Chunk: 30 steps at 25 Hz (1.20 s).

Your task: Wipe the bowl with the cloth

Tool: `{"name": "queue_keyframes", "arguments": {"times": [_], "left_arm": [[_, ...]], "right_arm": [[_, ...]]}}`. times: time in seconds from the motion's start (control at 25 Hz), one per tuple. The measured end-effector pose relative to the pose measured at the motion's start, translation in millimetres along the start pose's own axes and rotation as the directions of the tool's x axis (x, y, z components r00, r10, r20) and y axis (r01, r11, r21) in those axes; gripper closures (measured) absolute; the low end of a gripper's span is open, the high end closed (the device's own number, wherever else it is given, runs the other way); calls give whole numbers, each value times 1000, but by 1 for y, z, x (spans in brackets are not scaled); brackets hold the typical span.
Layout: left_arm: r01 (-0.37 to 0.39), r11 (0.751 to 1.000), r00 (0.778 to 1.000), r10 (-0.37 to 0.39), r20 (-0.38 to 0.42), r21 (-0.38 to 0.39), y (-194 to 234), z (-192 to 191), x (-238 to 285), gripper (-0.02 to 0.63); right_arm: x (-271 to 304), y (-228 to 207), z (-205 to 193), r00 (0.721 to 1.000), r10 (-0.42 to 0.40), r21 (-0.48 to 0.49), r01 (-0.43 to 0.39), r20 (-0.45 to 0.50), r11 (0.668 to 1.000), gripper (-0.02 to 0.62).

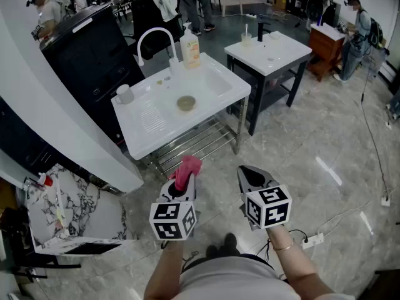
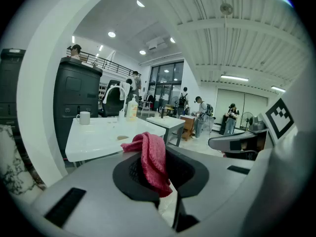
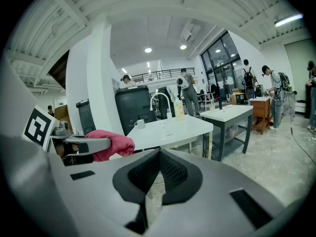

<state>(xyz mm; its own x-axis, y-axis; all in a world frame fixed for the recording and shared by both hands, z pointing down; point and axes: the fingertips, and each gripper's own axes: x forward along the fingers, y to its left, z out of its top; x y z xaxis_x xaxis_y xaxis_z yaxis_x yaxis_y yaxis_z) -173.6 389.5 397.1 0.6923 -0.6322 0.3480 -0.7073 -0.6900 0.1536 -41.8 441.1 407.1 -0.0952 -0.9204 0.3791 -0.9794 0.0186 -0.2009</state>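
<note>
A small tan bowl (image 1: 185, 103) sits in the basin of a white sink table (image 1: 144, 127), well ahead of me across the floor. My left gripper (image 1: 185, 175) is shut on a red cloth (image 1: 188, 166), which bunches up out of its jaws; in the left gripper view the cloth (image 2: 151, 160) hangs between the dark pads of the left gripper (image 2: 165, 181), and the bowl (image 2: 122, 138) shows small on the table beyond. My right gripper (image 1: 249, 175) is level beside the left one, shut with nothing in it, its pads meeting in the right gripper view (image 3: 156, 171).
On the sink table stand a white mug (image 1: 124, 94), a curved tap (image 1: 155, 40) and a soap bottle (image 1: 191, 47). A second sink table (image 1: 269, 54) stands to the right, a black cabinet (image 1: 87, 49) behind. People stand at the back. A power strip (image 1: 312, 240) lies on the floor.
</note>
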Motion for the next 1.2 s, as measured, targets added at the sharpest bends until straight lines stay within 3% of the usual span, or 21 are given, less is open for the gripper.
{"name": "queue_keyframes", "arguments": {"times": [0.72,1.2], "left_arm": [[-50,999,998,49,28,20,-28,8,-3,560],[-80,996,997,80,9,34,-27,12,8,560]], "right_arm": [[-20,-24,4,997,59,68,-62,46,996,586],[-7,-32,-2,991,135,139,-136,20,981,500]]}}
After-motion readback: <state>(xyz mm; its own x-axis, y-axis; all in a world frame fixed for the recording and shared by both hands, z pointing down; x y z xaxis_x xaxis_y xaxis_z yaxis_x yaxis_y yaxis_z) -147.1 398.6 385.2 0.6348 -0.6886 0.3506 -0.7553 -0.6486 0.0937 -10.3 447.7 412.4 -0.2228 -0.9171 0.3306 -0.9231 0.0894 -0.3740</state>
